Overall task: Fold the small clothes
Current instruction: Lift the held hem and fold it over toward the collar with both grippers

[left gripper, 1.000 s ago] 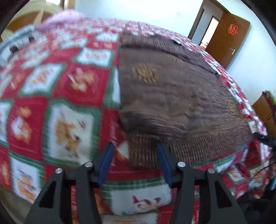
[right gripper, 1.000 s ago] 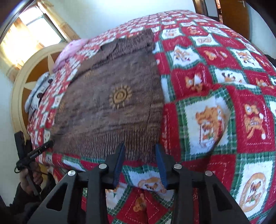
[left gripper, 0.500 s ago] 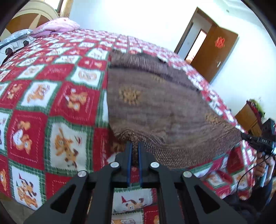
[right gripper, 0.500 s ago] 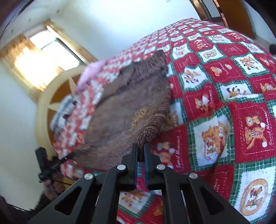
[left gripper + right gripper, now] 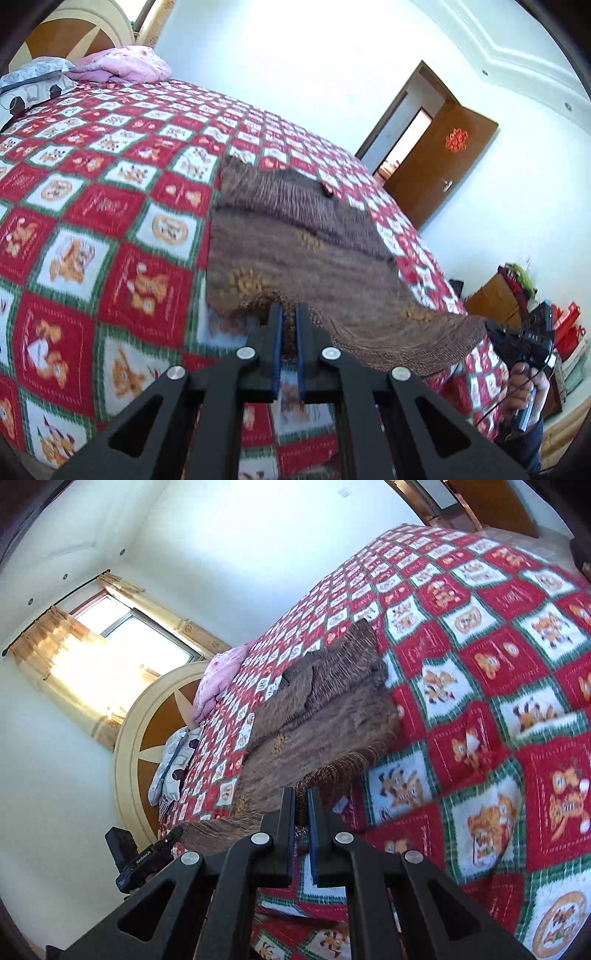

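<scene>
Only the right view shows the window (image 5: 122, 627); the left shows a door (image 5: 439, 166). Both the left gripper (image 5: 287, 314) and right gripper (image 5: 301, 797) pinch the brown sweater (image 5: 314, 266) hem above the quilt (image 5: 92, 221).

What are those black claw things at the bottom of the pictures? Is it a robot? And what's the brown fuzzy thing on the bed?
It's not a robot. A person holds a pinching tool in each hand, and each tool has a small camera that looks along its two fingers. So one picture comes from the left gripper and the other from the right gripper.

The brown fuzzy thing is a small knitted sweater lying on a bed with a red, green and white quilt. Pillows sit at the far end.

Both grippers are pinched shut on the sweater's near hem, one at each corner, and that edge is raised off the quilt. In the left picture you can see the person's other hand holding the right tool.
</scene>
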Available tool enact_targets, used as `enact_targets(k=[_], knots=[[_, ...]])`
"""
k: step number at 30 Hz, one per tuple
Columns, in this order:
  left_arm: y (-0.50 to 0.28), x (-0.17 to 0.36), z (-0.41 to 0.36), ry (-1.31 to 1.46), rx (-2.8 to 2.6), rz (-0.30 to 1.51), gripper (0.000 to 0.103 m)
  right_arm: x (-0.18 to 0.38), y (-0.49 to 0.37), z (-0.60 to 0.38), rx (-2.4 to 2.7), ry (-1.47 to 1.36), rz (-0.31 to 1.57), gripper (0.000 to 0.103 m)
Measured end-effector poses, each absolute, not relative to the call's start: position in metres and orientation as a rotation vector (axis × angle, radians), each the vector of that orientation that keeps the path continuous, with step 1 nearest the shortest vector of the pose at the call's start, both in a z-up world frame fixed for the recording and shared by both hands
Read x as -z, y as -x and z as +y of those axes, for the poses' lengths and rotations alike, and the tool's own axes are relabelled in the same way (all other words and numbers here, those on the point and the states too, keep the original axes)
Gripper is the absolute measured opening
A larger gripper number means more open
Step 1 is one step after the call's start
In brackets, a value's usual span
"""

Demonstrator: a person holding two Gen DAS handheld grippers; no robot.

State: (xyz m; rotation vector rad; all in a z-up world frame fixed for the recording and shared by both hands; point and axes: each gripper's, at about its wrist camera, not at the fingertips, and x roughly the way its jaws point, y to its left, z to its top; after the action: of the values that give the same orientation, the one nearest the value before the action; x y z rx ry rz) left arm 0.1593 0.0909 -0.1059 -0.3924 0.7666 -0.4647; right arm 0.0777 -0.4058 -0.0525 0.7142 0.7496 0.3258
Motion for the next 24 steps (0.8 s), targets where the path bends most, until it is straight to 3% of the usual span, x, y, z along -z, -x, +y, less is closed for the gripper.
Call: enact_targets(k=[15, 24], knots=[[-0.232, 0.09, 0.091, 0.445, 0.456, 0.739, 0.006, -0.005, -0.159, -0.396, -0.319, -0.584, 0.713, 0.005], [-0.298, 0.084, 0.083, 0.431, 0.445, 0.747, 0.006, -0.01, -0.236, -0.403, -0.28, -0.592, 0.716, 0.005]])
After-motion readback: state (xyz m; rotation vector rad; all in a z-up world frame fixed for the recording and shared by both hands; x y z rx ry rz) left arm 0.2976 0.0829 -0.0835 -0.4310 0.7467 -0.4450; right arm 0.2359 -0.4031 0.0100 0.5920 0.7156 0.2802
